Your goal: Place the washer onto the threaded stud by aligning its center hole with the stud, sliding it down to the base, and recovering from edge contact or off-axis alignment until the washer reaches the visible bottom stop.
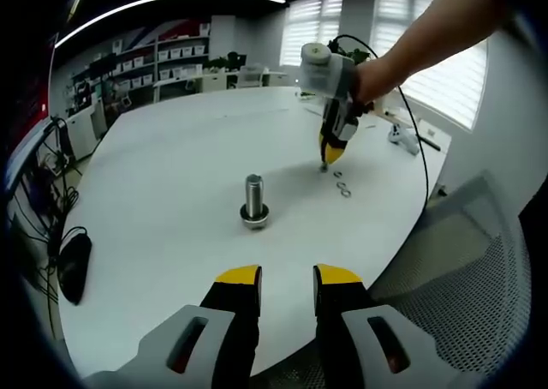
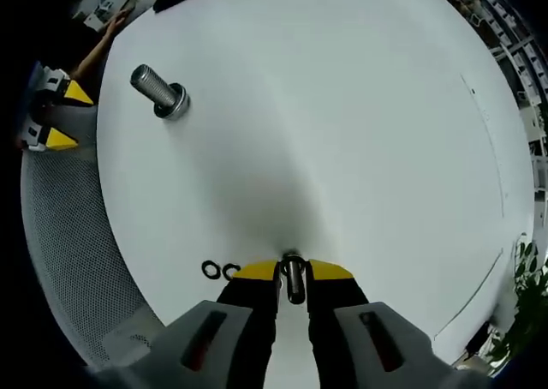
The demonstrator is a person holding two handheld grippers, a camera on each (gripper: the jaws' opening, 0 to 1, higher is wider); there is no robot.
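Progress: early. The threaded stud (image 1: 254, 199) stands upright on the desk (image 1: 171, 166) with what looks like a collar or washer at its base; whether that is part of the stud I cannot tell. No washer is on its shank above that.
Washer in hand: the right gripper (image 2: 294, 273) has its jaws pressed together on a small dark metal piece (image 2: 294, 282) seen edge-on between the yellow tips, by my reading a washer picked off the desk.
Spare washers: two dark rings (image 2: 220, 271) lie flat on the desk just beside the right gripper's tips, near the desk's edge by the mesh chair (image 1: 462, 260).
Right gripper, seen from the left gripper view: (image 1: 331, 153) pointing down at the desk, tips at the surface, well apart from the stud; a person's hand (image 1: 368, 80) holds it.
Left gripper: (image 1: 287, 278) jaws apart, holding nothing, hovering at the near edge of the desk and aimed toward the stud.
Left to do: carry the washer over to the stud, line up the hole, slide it down to the base.
Surface: large rounded white desk, smooth and matte. A dark object (image 1: 73, 265) sits near its far-left edge.
Room: office or lab, shelving with bins (image 1: 163, 59) along one wall, windows with blinds (image 1: 317, 20), a strip light overhead.
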